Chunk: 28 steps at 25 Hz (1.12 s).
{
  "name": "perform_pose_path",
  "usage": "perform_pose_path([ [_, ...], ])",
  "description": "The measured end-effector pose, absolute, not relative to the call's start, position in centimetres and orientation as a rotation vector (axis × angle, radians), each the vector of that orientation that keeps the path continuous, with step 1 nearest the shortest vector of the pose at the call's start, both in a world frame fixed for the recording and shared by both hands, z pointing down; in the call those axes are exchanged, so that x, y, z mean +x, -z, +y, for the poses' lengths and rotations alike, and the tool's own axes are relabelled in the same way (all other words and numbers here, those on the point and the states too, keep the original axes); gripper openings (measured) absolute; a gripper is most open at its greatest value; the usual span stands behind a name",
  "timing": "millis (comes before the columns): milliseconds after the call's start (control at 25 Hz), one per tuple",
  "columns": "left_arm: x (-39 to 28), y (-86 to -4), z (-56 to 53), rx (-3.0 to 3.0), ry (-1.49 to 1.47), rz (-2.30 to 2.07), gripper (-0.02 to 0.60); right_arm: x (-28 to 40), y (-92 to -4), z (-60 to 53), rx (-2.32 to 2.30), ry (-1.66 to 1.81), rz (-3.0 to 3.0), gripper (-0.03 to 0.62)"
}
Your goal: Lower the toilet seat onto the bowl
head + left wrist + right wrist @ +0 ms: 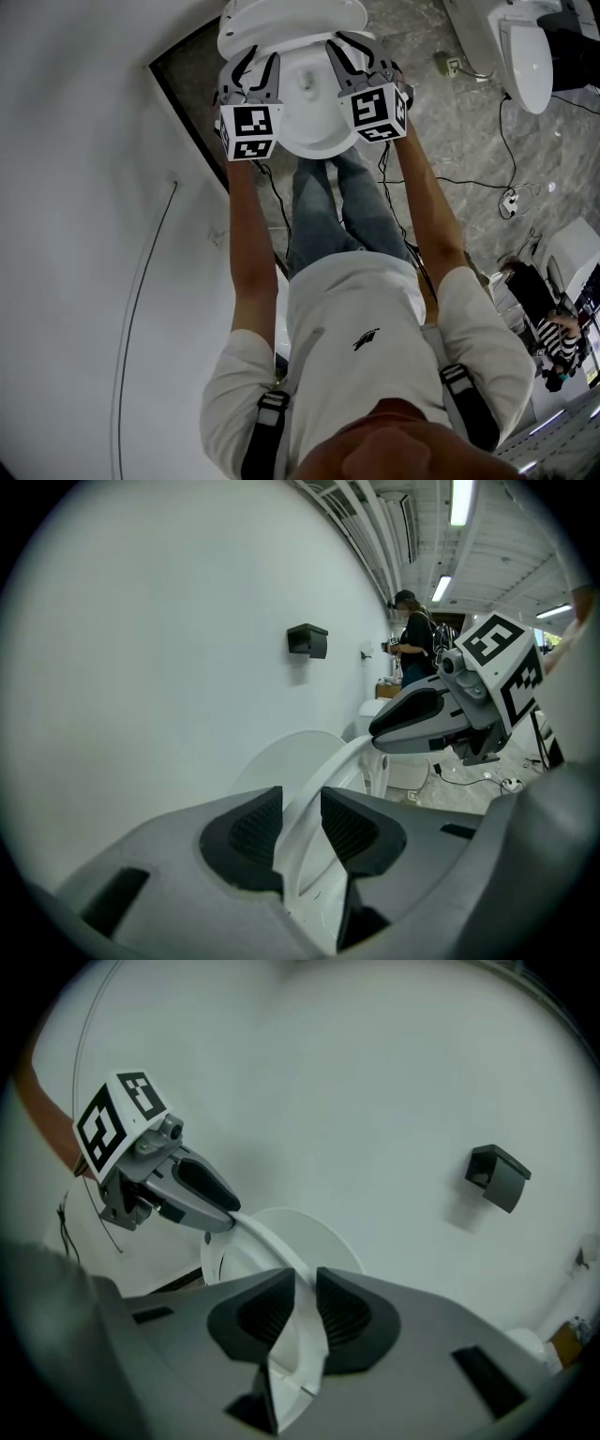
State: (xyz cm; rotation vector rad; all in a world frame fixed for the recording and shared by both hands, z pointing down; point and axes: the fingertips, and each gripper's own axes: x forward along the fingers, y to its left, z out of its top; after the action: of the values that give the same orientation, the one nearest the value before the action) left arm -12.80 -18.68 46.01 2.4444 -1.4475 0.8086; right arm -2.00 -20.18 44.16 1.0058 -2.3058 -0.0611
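Looking down from the head view, you hold the left claw (pixel 258 73) and the right claw (pixel 348 54) side by side at arm's length over the toilet, one on each side of the toilet seat (pixel 302 54). The bowl (pixel 314 131) lies open below them and the lid (pixel 291 13) sits at the far end. Grey marbled floor (pixel 469 150) with loose cables (pixel 506 141) runs off to your right. Left gripper view: the seat's white rim runs edge-on up through the gap, and both dark ribbed pads (pixel 251 834) are closed against it, the jaws partly apart with the rim filling the space. The seat is tilted, neither upright nor flat. The lid stands behind it against the pale wall (pixel 169 639), and your other claw is on the same rim farther along. A black fixture (pixel 307 640) hangs on the wall; a person (pixel 413 639) stands far back. Right gripper view: same picture mirrored, with the rim clamped between narrower-set pads (pixel 346 1314) and the lid round and upright behind.
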Motion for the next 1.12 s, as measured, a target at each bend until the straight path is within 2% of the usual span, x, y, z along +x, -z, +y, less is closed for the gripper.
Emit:
perform_pose_path([
  [1120, -11.3, -47.0, -13.1, 2.47, -0.847, -1.386, 0.143, -0.6, -45.2, -14.6, 1.052, 0.005, -2.258, 0.089],
])
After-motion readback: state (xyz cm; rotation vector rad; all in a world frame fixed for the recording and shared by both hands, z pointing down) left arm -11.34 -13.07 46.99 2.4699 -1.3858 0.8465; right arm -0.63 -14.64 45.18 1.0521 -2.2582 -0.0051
